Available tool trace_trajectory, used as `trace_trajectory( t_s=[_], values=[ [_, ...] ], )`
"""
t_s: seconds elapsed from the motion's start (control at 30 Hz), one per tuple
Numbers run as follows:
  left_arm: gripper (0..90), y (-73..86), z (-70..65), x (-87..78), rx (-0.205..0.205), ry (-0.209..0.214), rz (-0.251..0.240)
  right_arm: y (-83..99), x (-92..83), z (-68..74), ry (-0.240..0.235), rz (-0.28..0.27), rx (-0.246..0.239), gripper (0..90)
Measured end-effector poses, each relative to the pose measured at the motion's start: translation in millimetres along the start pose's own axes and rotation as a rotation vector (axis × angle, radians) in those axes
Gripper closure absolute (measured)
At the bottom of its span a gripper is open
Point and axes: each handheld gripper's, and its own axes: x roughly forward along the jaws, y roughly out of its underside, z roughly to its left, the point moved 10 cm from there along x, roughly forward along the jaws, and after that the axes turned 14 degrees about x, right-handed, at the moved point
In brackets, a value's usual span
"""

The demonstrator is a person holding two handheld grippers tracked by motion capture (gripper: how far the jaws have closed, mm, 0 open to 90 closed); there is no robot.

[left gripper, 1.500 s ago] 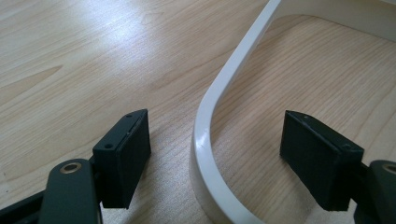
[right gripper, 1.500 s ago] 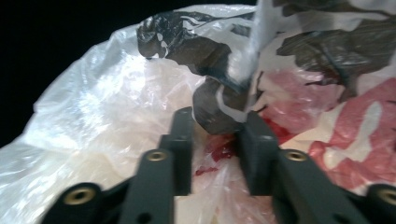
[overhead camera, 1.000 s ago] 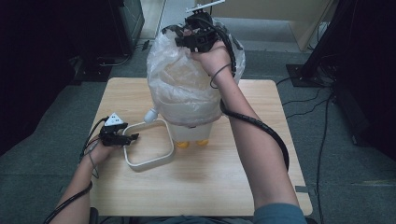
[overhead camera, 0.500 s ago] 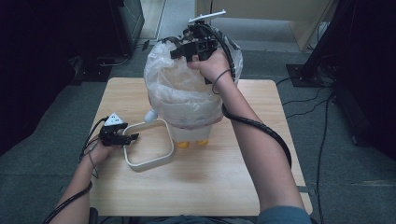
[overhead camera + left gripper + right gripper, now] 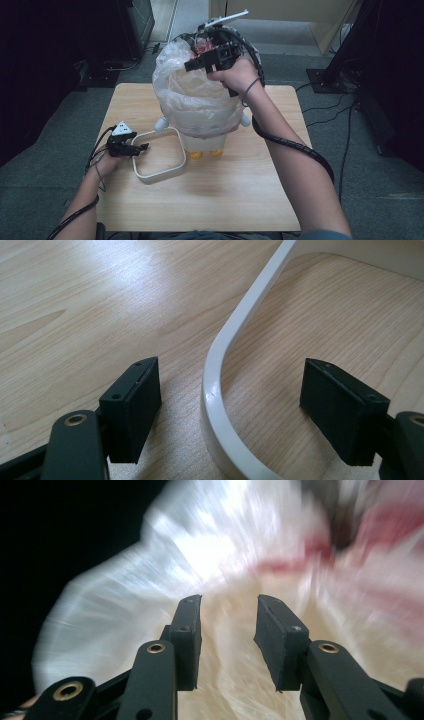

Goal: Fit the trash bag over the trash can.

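Note:
A white figure-shaped bin [image 5: 205,145] with yellow feet stands mid-table, and a clear plastic bag [image 5: 190,95] bulges over its top. My right gripper [image 5: 191,64] is at the bag's upper edge. In the right gripper view its jaws [image 5: 229,600] stand apart over the blurred bag [image 5: 175,555]. They have just been closing, and no plastic is pinched between the pads. A white rounded-square ring [image 5: 160,172] lies flat left of the bin. My left gripper [image 5: 142,148] is open, with one jaw on each side of the ring's rim [image 5: 235,330] and neither pad touching it.
The wooden table [image 5: 240,195] has free surface in front of and to the right of the bin. Cables trail from both grippers. There is dark floor and furniture around the table, and a black stand base at the right.
My right gripper has sunk slightly and shifted left at the top of the bag. The left gripper and the ring have not moved.

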Motion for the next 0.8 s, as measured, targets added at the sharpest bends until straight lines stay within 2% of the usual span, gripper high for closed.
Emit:
trace_trajectory(
  t_s=[0.03, 0.13, 0.2, 0.3, 0.33, 0.43, 0.47, 0.57, 0.7, 0.8],
  values=[
    [24.5, 0.0, 0.0, 0.0, 0.0, 0.0, 0.0, 4.3, 8.5, -5.5, 0.013, 0.023, 0.015, 63.1],
    [24.5, -0.1, 0.0, 0.1, -0.001, 0.0, -0.001, 8.6, 30.1, -18.7, 0.034, 0.048, 0.063, 60.8],
    [24.5, 0.0, 0.1, -0.1, -0.003, 0.003, -0.002, 9.6, 40.9, -21.5, 0.04, 0.057, 0.069, 56.8],
    [24.5, 0.0, 0.3, -0.2, -0.005, 0.005, -0.003, 11.4, 53.2, -22.9, 0.045, 0.068, 0.052, 50.8],
    [24.5, 0.0, 0.2, -0.2, -0.004, 0.005, -0.003, 11.9, 57.1, -24.8, 0.058, 0.065, 0.049, 50.8],
    [24.5, -0.1, 0.1, -0.1, -0.004, 0.004, -0.003, 18.8, 65.9, -27.7, 0.077, 0.092, 0.0, 50.8],
    [24.5, 0.0, 0.1, -0.2, -0.004, 0.005, -0.003, 21.3, 68.8, -28.2, 0.078, 0.101, -0.001, 50.0],
    [24.5, 0.0, 0.0, -0.2, -0.004, 0.005, -0.002, 24.8, 73.6, -28.5, 0.057, 0.117, 0.042, 47.8],
    [24.5, -0.1, 0.3, -0.2, -0.006, 0.006, -0.004, 22.1, 67.8, -25.1, 0.046, 0.103, 0.102, 45.1],
    [24.4, 0.0, 0.1, -0.2, -0.003, 0.004, -0.002, 19.2, 60.0, -21.2, 0.053, 0.093, 0.094, 38.5]
  ],
)
